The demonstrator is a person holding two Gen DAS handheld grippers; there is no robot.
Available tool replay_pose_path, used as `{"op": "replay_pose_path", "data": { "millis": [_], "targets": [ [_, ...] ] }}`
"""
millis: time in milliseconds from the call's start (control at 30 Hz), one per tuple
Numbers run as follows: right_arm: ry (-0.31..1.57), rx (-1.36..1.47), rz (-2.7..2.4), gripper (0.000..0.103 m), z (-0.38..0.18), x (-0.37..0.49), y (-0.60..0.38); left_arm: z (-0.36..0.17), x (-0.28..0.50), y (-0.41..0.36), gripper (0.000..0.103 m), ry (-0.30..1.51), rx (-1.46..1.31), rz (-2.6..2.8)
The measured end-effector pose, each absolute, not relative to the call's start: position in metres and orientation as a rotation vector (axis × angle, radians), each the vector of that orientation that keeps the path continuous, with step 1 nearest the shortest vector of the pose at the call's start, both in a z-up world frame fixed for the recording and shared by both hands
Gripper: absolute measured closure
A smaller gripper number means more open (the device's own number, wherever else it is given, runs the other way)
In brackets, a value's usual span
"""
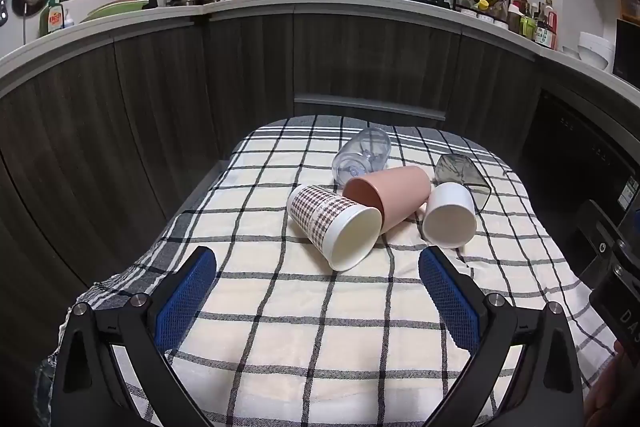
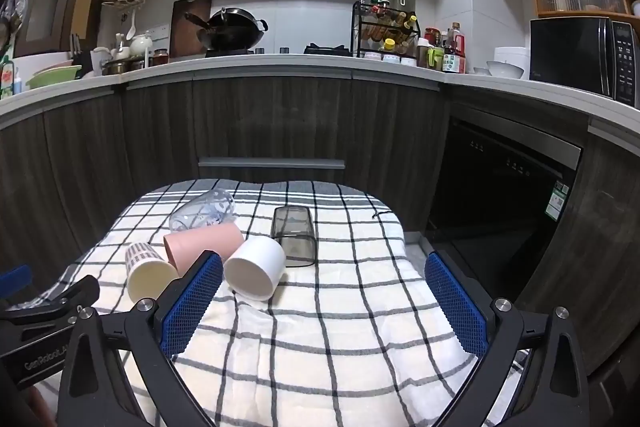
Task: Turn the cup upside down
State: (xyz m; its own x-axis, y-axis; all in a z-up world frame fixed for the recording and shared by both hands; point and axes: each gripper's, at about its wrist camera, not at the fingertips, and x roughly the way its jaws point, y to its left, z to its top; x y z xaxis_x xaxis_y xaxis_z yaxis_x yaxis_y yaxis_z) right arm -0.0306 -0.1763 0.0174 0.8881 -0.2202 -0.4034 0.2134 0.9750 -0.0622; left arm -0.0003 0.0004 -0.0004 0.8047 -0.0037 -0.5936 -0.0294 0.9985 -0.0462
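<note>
Progress: none of the five cups is inverted yet; all lie on their sides, so every flip is left.
Houndstooth cup [image 1: 334, 225]: paper-like, tapered, mouth toward the camera, touching the pink cup [image 1: 390, 197] on its left.
White cup [image 1: 450, 215]: smooth, just right of the pink cup.
Clear cup [image 1: 362, 155]: transparent, behind the pink cup.
Smoky cup [image 1: 462, 177]: squarish, tinted, right of the pink cup.
Bench [image 1: 280, 307]: soft checked cloth.
Left tongs [image 1: 318, 267]: wide, empty.
Right tongs [image 2: 324, 271]: wide, empty.
</note>
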Motion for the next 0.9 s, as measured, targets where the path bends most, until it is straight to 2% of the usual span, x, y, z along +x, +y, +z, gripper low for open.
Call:
{"op": "replay_pose_path", "data": {
  "millis": [900],
  "targets": [
    [0.418, -0.013, -0.224, 0.001, 0.0184, -0.0334, -0.1811, 0.0023, -0.0027, -0.0006, 0.000, 0.628, -0.039, 0.019]
  ]
}}
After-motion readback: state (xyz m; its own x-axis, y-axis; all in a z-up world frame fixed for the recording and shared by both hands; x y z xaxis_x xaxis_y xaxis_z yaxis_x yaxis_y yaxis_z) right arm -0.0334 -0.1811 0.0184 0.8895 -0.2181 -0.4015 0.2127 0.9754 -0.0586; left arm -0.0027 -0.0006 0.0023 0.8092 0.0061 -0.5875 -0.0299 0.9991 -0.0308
